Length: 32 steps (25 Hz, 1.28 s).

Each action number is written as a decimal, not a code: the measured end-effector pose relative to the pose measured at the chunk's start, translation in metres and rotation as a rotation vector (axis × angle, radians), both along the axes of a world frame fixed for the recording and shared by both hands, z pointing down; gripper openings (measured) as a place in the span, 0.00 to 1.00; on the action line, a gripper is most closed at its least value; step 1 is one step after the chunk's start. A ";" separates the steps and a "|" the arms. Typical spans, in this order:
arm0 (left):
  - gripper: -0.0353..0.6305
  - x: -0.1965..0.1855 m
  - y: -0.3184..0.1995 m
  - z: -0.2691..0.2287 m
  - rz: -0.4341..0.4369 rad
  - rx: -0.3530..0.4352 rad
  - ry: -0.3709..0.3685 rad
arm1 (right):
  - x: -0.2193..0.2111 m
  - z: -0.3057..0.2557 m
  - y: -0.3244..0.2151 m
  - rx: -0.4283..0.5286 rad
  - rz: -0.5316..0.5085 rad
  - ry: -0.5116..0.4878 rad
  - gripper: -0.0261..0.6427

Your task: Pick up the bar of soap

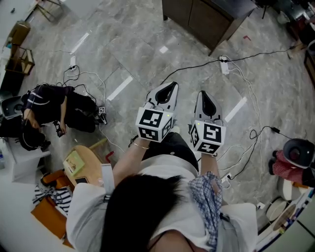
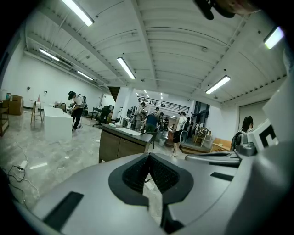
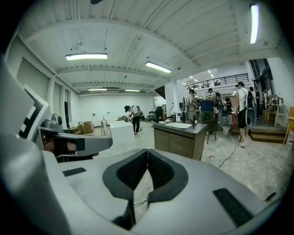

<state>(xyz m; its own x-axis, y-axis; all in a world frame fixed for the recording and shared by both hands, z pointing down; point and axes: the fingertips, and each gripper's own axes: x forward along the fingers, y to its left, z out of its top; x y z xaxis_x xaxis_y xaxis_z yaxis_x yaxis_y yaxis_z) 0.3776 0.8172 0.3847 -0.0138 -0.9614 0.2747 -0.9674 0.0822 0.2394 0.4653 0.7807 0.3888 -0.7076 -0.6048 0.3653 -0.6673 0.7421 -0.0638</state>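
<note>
No bar of soap shows in any view. In the head view I hold both grippers side by side in front of me, above the marble floor. The left gripper [image 1: 172,84] has its jaws closed together at the tip with nothing between them, as its own view confirms for the left gripper [image 2: 148,156]. The right gripper [image 1: 203,93] is likewise shut and empty, and in its own view the right gripper [image 3: 147,151] has its dark pads meeting. Both point across the room toward a dark wooden counter [image 3: 180,137].
The dark counter [image 1: 206,15] stands ahead on the floor. Cables and a power strip [image 1: 224,65] lie across the tiles. A person [image 1: 54,110] sits on the floor at left, near a small round wooden table [image 1: 86,165]. Several people stand behind the counter [image 2: 120,144].
</note>
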 end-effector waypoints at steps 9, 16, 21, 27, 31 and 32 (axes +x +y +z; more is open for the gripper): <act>0.07 0.011 -0.014 0.006 -0.039 0.008 0.018 | 0.020 -0.002 -0.020 0.021 -0.026 0.002 0.06; 0.07 0.018 -0.032 0.002 -0.036 0.022 -0.004 | 0.024 0.000 -0.036 0.019 -0.032 -0.003 0.06; 0.07 0.007 -0.043 0.003 -0.033 0.029 -0.005 | 0.011 -0.004 -0.050 0.025 -0.017 -0.040 0.06; 0.07 -0.015 -0.070 0.014 -0.020 0.015 0.010 | -0.013 0.003 -0.078 0.023 -0.012 -0.034 0.06; 0.07 -0.034 -0.097 0.020 -0.014 0.000 0.022 | -0.036 0.008 -0.102 -0.018 -0.015 -0.053 0.06; 0.07 -0.038 -0.105 0.021 -0.010 -0.002 0.028 | -0.042 0.008 -0.109 -0.028 -0.012 -0.064 0.06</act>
